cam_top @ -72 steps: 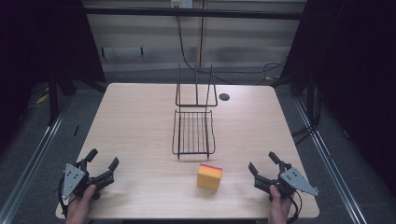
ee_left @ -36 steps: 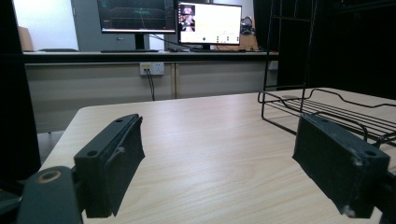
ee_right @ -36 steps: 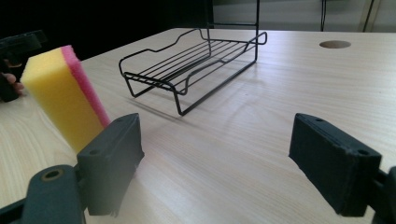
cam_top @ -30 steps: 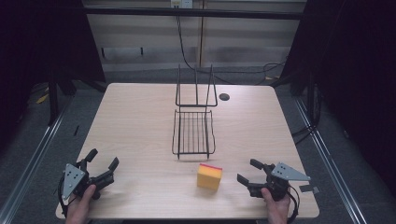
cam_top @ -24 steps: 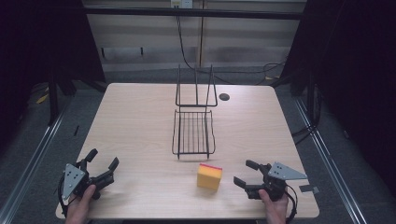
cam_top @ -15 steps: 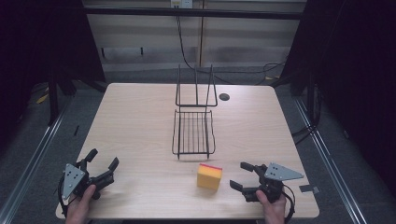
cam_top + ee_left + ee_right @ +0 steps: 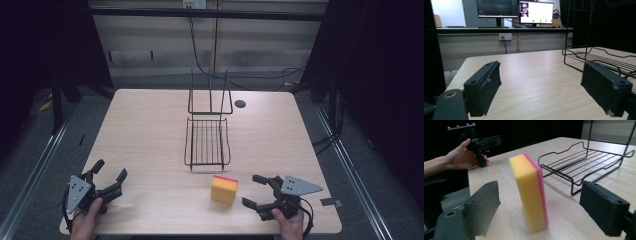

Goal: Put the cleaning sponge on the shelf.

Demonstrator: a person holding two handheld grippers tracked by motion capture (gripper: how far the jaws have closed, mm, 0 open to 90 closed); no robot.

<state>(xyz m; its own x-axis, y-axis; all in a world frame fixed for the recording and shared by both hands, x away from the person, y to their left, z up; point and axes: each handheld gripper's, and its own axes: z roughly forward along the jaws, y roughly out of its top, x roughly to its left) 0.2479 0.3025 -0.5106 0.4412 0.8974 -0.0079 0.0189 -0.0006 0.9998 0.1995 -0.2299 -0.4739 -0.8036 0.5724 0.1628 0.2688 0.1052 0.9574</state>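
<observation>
The wooden tabletop (image 7: 150, 130) carries a black wire rack (image 7: 207, 141) near its middle, the rack's upright back toward the far edge and its flat basket reaching toward the near edge. Wide bare wood lies to the left and right of the rack, out to both side edges.

The right gripper (image 7: 256, 190) sits at the near right corner, held by a hand (image 7: 289, 227) at the near edge, its jaws spread wide and holding nothing, pointing left along the near edge. The left gripper (image 7: 109, 169) rests near the near left corner, its jaws also spread wide and empty, aimed toward the rack across bare wood.

A yellow sponge (image 7: 224, 188) with a pink layer stands on edge just in front of the rack's near end, near the near edge. In the right gripper view the sponge (image 7: 530, 192) stands between and just beyond the open jaws, touching neither.
</observation>
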